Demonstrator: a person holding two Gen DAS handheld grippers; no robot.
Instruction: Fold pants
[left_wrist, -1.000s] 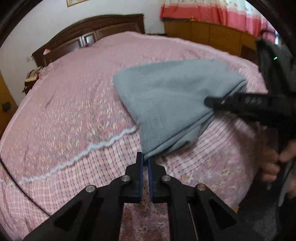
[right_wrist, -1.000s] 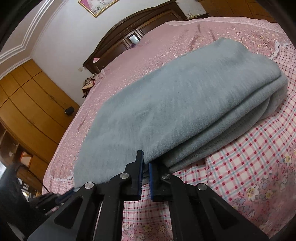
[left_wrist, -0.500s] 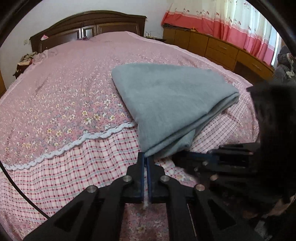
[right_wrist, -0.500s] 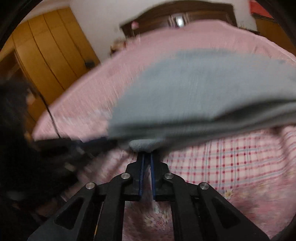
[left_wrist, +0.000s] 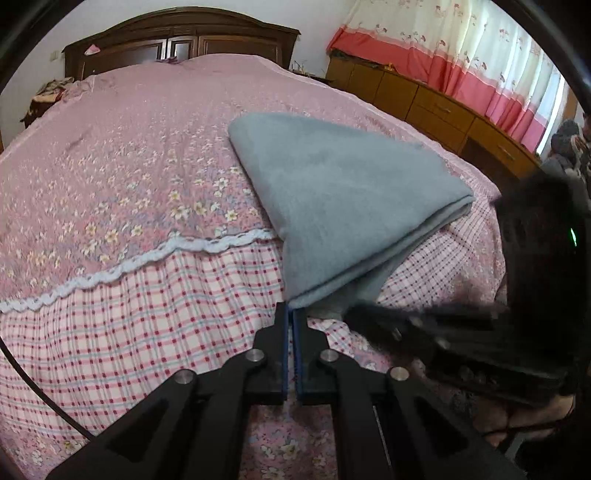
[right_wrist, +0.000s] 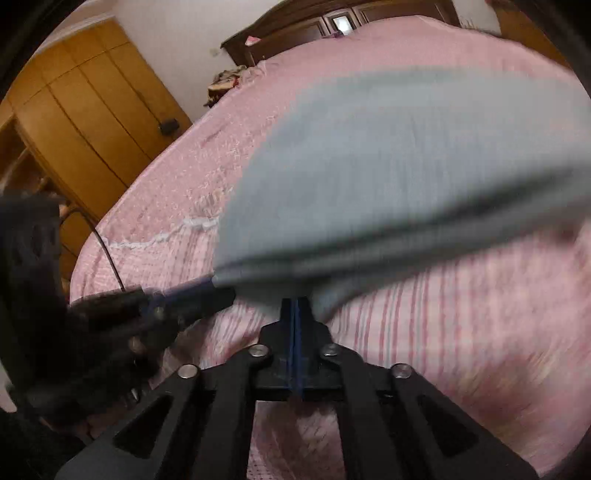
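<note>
We see the grey pants (left_wrist: 340, 192) as soft, matt cloth with a faintly fuzzy nap, folded in thick layers. The bedspread (left_wrist: 122, 184) under them is thin printed cloth, floral above and checked below, with a rough white lace trim (left_wrist: 155, 254) between. The left gripper (left_wrist: 291, 321) is matt black plastic with shiny metal screw heads and smooth blue pads. The headboard (left_wrist: 177, 40) is dark glossy wood; the wardrobe (right_wrist: 88, 110) is smooth, satin, honey-coloured wood.

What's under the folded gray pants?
The gray pants lie on the pink bedspread: floral part under the far end, checked border under the near end. The bedspread beneath the fabric is covered, so anything lying there cannot be seen.
</note>
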